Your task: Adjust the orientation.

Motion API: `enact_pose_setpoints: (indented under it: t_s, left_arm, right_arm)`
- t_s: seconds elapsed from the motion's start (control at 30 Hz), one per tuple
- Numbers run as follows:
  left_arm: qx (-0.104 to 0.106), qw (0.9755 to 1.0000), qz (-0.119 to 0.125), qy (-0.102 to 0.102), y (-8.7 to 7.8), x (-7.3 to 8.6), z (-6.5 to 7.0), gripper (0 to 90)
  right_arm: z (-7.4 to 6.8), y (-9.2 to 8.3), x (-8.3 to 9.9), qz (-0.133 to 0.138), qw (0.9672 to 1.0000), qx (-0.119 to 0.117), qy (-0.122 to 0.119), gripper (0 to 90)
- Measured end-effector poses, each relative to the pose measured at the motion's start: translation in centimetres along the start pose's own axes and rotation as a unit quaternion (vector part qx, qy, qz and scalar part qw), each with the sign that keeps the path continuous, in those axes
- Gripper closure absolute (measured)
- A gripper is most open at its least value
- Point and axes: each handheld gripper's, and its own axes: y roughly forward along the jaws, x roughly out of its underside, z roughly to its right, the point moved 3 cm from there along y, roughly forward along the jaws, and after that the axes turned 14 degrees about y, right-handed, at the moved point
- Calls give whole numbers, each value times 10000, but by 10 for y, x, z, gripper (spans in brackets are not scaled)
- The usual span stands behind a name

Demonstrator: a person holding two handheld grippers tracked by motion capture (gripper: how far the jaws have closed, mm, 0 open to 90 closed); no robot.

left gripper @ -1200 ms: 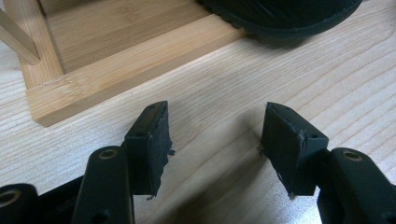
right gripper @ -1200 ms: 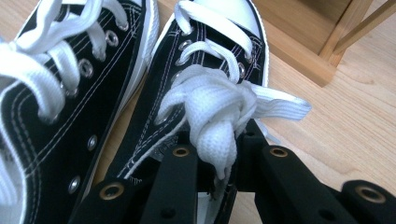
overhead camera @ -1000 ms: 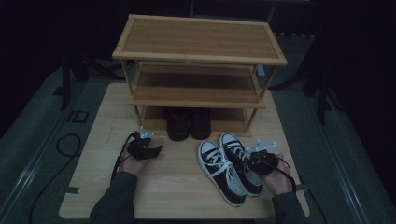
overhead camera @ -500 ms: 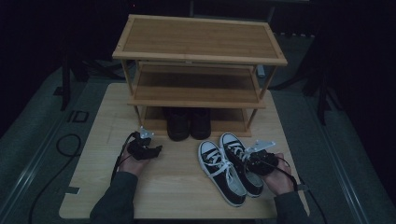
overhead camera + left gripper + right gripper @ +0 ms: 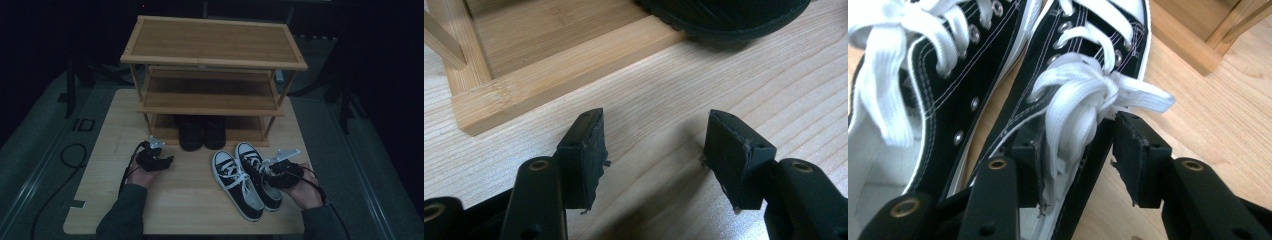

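Note:
A pair of black sneakers with white laces lies on the wooden table (image 5: 100,200), the left sneaker (image 5: 237,186) beside the right sneaker (image 5: 254,167). My right gripper (image 5: 272,175) straddles the right sneaker's (image 5: 1073,60) outer wall near the knotted laces (image 5: 1083,100). One pad is inside the shoe and the other outside. Its jaws have just been opening and no longer press the wall. My left gripper (image 5: 167,161) rests open and empty over bare table (image 5: 664,95), its pads wide apart.
A three-tier wooden shoe rack (image 5: 212,60) stands at the back of the table. A pair of dark shoes (image 5: 202,132) sits on its bottom shelf (image 5: 549,55), one toe (image 5: 724,15) just ahead of the left gripper. A rack corner (image 5: 1208,30) lies beyond the sneakers.
The right gripper stays at the right sneaker and its jaws look slightly wider apart. The left hand and both sneakers have not moved.

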Motion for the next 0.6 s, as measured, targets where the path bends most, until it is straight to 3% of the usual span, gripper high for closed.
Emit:
enact_pose_setpoints:
  t_s: [0.6]
  left_arm:
    - [-9, 10000, 15, -13, 1, 0, 0, 413]
  right_arm:
    - [-2, -17, -3, -54, 9998, -45, -165, 510]
